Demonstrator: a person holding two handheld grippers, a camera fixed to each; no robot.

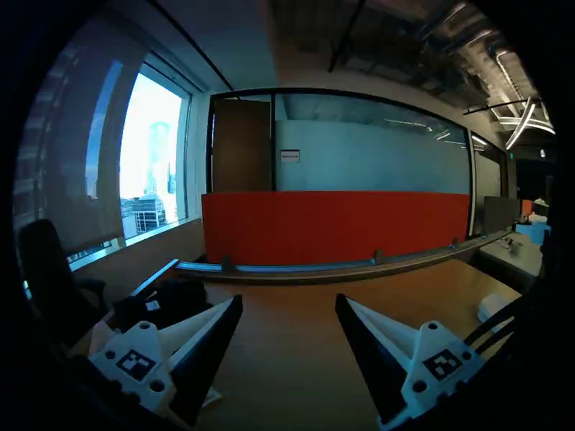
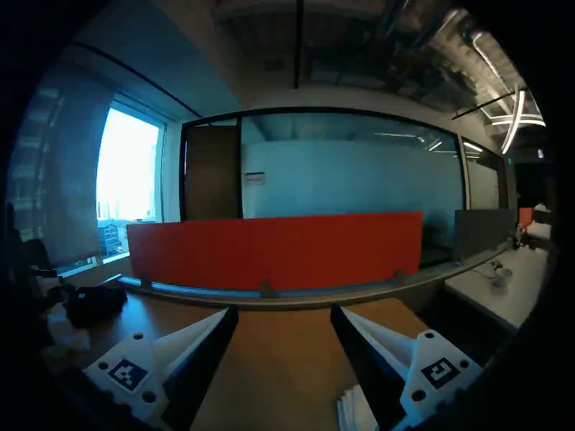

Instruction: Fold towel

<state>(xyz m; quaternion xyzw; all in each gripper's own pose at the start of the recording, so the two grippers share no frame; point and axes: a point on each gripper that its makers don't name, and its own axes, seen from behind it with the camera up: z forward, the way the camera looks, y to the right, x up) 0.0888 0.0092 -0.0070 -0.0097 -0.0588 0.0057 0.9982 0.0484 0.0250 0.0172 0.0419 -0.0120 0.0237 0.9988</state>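
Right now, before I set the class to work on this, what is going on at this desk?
A person holds two grippers over a wooden desk, both aimed at the red divider behind it. The left gripper and the right gripper have their fingers apart and hold nothing. A white folded thing, possibly the towel, lies low beside the right gripper. A black bag sits off to the left. No folding has begun.

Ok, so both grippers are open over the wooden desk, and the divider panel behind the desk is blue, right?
Not quite. The divider panel is red, not blue, as the right gripper view shows plainly. The rest holds: the left gripper and the right gripper are both open over the wooden desk.
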